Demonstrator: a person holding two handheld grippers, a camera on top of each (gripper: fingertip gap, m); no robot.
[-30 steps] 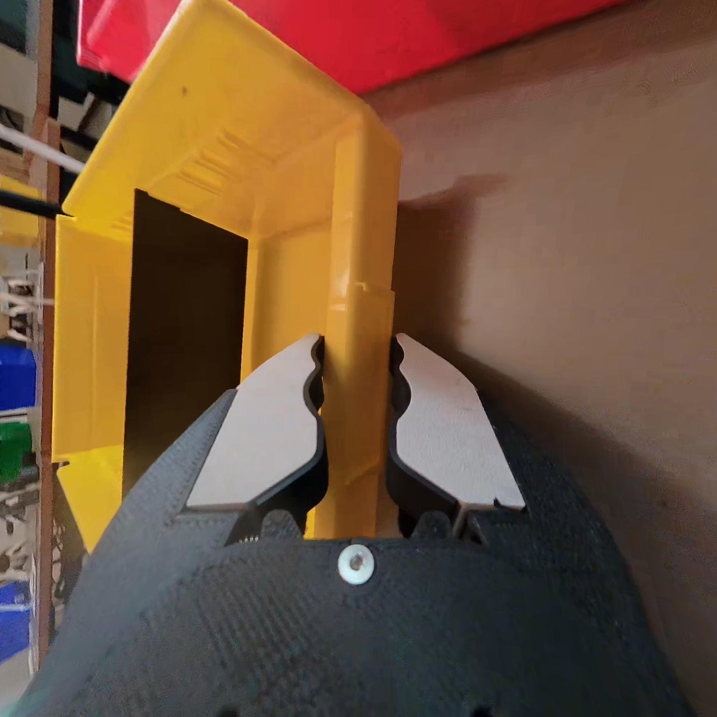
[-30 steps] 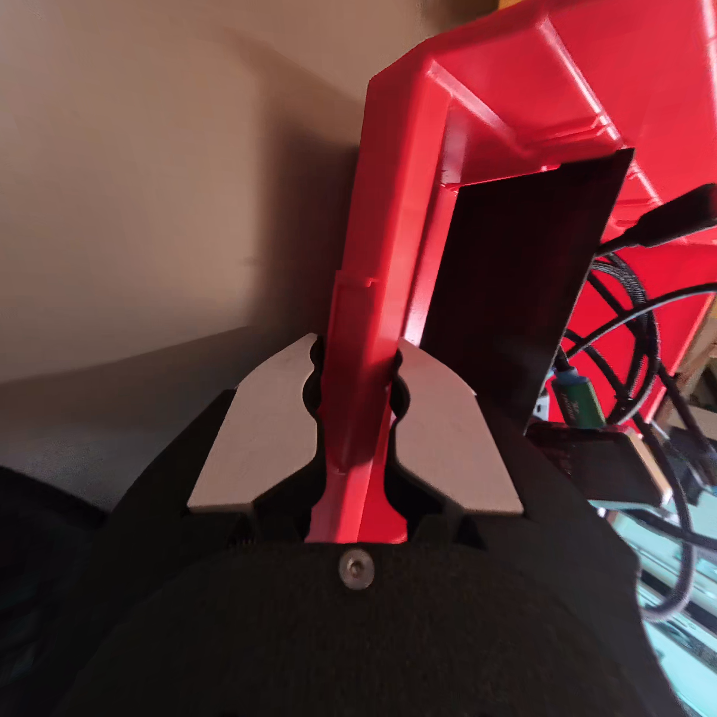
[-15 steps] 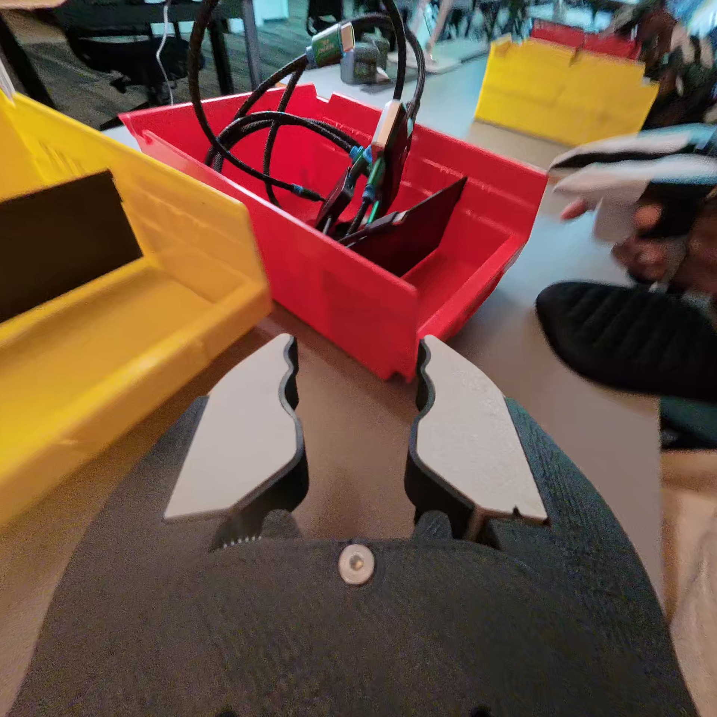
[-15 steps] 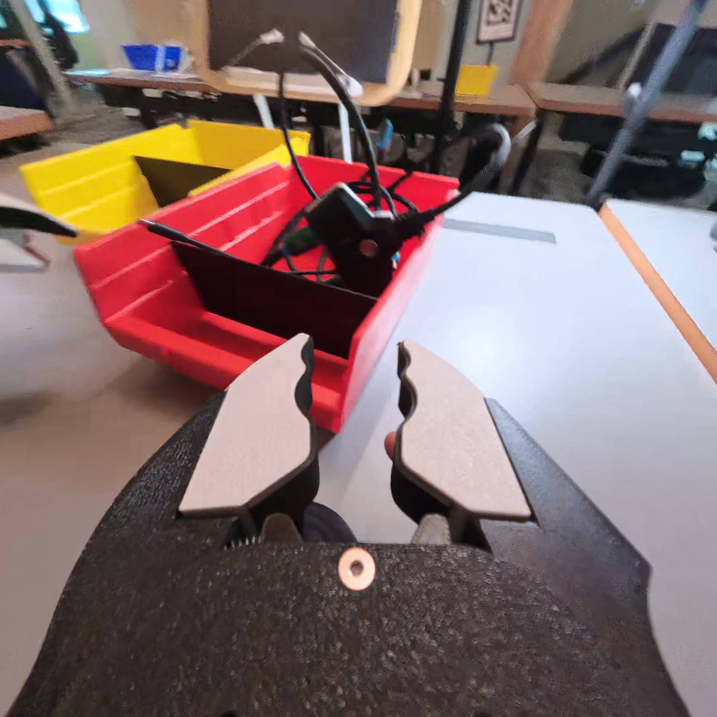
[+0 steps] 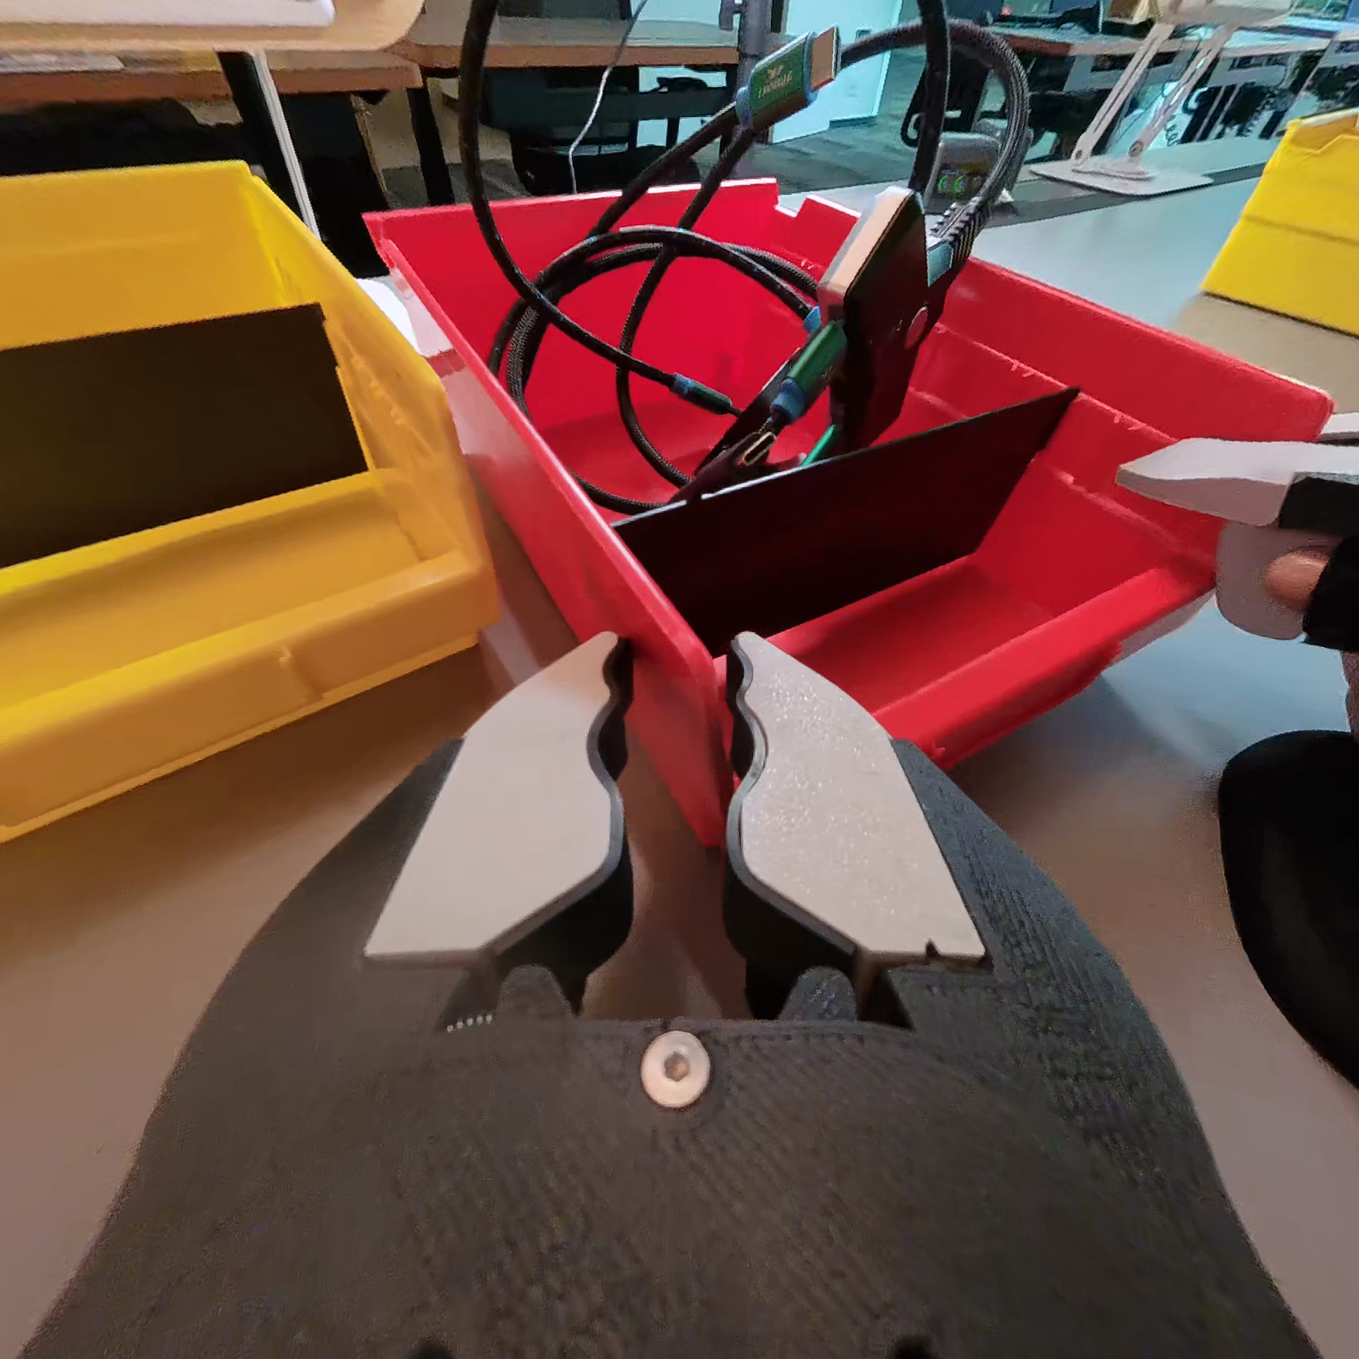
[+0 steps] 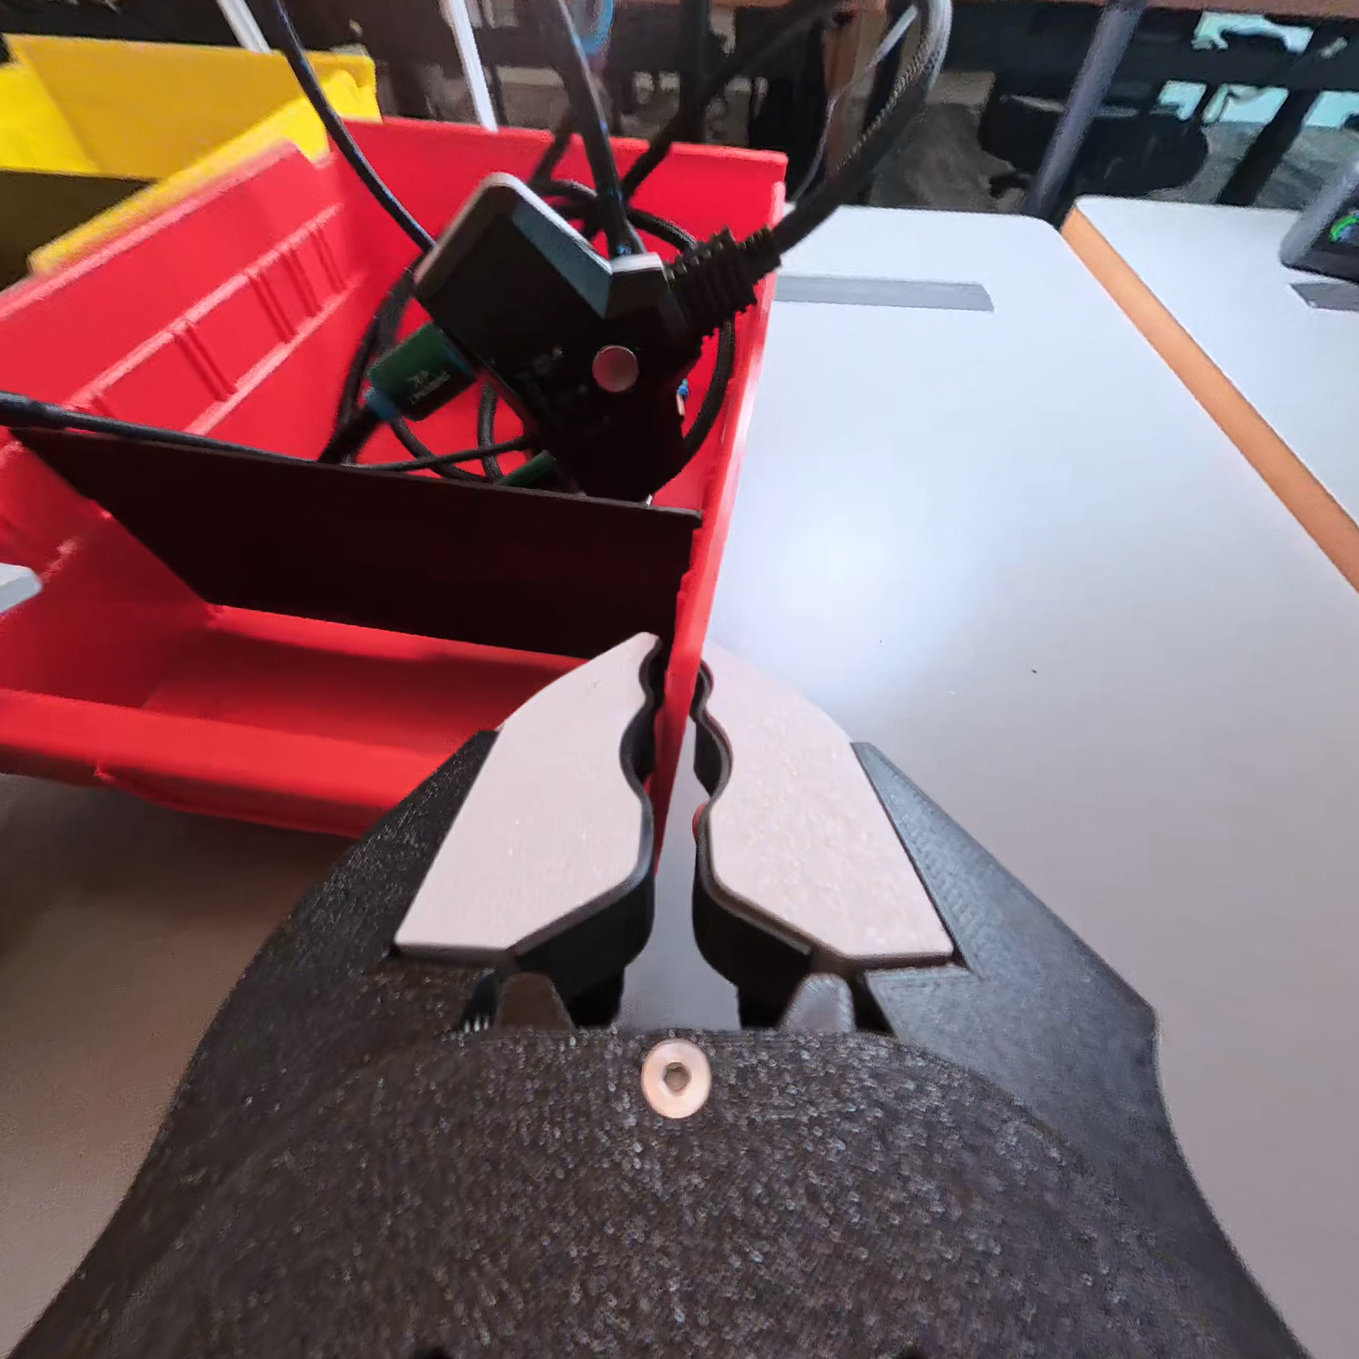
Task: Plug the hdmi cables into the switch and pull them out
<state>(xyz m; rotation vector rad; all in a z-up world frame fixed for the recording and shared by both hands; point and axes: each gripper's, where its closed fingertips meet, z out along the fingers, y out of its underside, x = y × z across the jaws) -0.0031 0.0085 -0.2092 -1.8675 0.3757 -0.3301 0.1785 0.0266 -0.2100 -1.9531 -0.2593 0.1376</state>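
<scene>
A red bin (image 5: 1147, 368) stands on the table. It holds the black HDMI switch (image 5: 875, 331), tilted on end, and coiled black braided cables (image 5: 588, 294) with green plugs; one plug (image 5: 790, 70) sticks up free. A black divider (image 5: 846, 529) crosses the bin. My left gripper (image 5: 676, 662) is shut on the bin's left wall near the front corner. My right gripper (image 6: 680, 662) is shut on the bin's right wall (image 6: 706, 515); it also shows in the left wrist view (image 5: 1213, 485). The switch (image 6: 544, 346) shows in the right wrist view, with a cable plugged into it.
A yellow bin (image 5: 184, 515) with a black divider stands close to the left of the red bin. Another yellow bin (image 5: 1302, 220) is at the far right. Bare grey table (image 6: 993, 551) lies right of the red bin, with an orange-edged seam (image 6: 1213, 382). The grippers' ends are close to 20 cm from one another.
A second ago the left gripper held the yellow bin and the right held the red bin. Both then let go. Now both have shut on the red bin's side walls.
</scene>
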